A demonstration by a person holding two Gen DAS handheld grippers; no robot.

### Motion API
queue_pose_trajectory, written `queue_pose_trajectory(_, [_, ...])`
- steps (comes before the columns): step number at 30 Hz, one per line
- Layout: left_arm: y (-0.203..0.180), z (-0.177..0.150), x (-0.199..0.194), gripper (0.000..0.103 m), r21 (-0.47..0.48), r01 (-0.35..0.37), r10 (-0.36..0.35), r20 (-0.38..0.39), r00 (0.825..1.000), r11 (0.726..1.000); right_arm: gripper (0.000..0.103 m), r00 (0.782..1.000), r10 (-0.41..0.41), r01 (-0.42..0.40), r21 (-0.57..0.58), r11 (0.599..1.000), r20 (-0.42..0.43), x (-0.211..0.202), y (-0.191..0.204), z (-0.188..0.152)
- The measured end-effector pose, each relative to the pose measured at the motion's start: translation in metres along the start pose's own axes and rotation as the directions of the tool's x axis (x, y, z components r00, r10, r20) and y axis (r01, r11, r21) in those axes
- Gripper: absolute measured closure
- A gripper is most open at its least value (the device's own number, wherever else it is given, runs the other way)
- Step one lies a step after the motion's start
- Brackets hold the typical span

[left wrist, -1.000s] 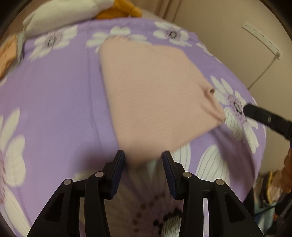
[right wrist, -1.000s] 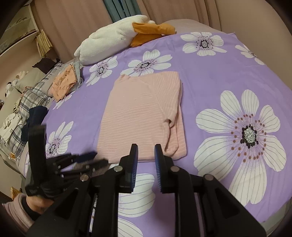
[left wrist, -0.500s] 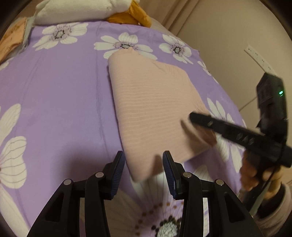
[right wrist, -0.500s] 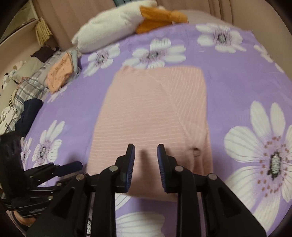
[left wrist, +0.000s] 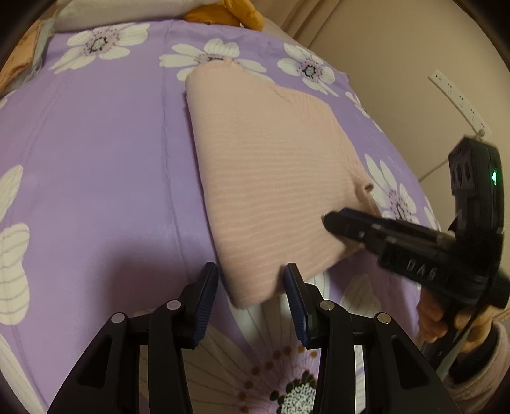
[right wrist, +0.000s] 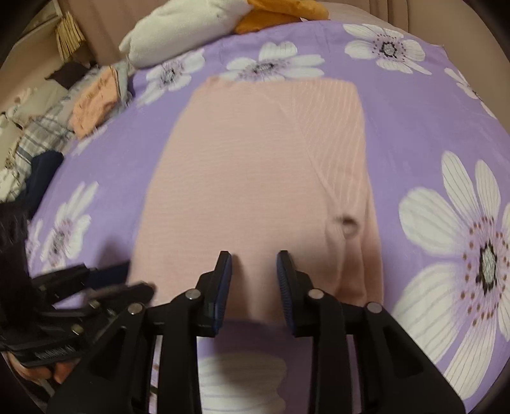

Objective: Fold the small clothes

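A pink ribbed garment (left wrist: 271,178) (right wrist: 242,165) lies folded flat on the purple flowered bedsheet (left wrist: 95,178) (right wrist: 414,121), one sleeve laid over its right side. My left gripper (left wrist: 250,277) is open, with the garment's near left corner lying between its fingers, untouched by the pads. My right gripper (right wrist: 253,259) hovers over the near hem. Its jaws are opening, and the cloth lies below them without being pinched. Each gripper shows in the other's view: the right gripper (left wrist: 331,223) over the hem, the left gripper (right wrist: 127,270) at the corner.
A white and orange plush (right wrist: 178,28) lies at the bed's far end. Folded clothes (right wrist: 95,98) are piled at the far left. A wall with a power strip (left wrist: 455,98) runs close along the bed's right side. A person's hand (left wrist: 440,315) holds the right gripper.
My right gripper came forward and down over the garment's near hem, and its jaws widened. The left gripper stayed at the near left corner, turned a little.
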State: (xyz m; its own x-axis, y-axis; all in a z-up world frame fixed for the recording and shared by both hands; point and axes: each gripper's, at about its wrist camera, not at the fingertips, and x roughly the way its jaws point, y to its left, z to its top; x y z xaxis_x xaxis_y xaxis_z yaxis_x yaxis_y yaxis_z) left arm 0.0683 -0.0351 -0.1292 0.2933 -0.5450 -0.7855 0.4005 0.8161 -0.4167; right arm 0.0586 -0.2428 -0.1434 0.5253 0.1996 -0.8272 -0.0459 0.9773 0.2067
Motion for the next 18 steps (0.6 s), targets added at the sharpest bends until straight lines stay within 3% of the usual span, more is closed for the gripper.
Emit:
queue_pose_trajectory(7, [-0.006,-0.004,-0.008,0.062,0.010,-0.004,0.004,0.000,1.000,1.000,0.071,0.998,0.004,-0.004,-0.002,1.000,0.058,-0.042,0.009,-0.009])
queue_pose_trajectory(13, [-0.001,-0.012,-0.034,0.062,-0.034,0.030,-0.028,0.065,0.998,0.999,0.067,0.990,0.085,-0.087,0.011,0.996,0.113,-0.063,0.018,-0.012])
queue_pose_trajectory(18, [0.007,-0.012,-0.046,0.062,-0.073,0.014,-0.006,0.099,0.995,0.997,0.062,0.979,0.147,-0.151,0.014,0.988,0.143,-0.068,0.020,-0.020])
